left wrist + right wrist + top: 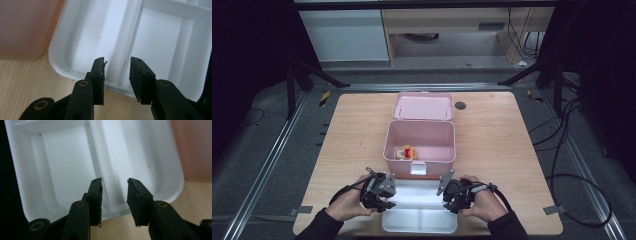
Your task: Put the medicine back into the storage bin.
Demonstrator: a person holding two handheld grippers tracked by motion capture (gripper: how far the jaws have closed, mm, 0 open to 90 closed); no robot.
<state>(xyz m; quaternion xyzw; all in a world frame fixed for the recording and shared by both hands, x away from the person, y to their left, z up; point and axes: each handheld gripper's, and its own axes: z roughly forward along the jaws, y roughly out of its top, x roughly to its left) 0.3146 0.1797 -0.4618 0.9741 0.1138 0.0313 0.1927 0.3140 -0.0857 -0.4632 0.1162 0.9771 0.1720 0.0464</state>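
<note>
High view puts your two hands at the bottom centre of the frame, the left hand-held gripper (387,199) at the left short end of the white divided tray (419,224) and the right hand-held gripper (450,201) at its right short end. The tray lies on the table (492,145) with its long axis running left to right across the frame, its far long edge just beside the front wall of the open pink box (419,159), which stands directly above it in the picture with its lid (423,105) tipped back and a small yellow-and-red item (406,153) inside. Left gripper view shows your left jaws parted and empty, straddling the tray's inner divider (130,47) just past the near rim. Right gripper view shows the same on the other end: jaws apart, gripping nothing, set over the divider (100,157) above the rim. Both hands sit about equally close, so the coming move, as far as you can judge, turns on closing on both ends together and keeping the tray level toward the box.
</note>
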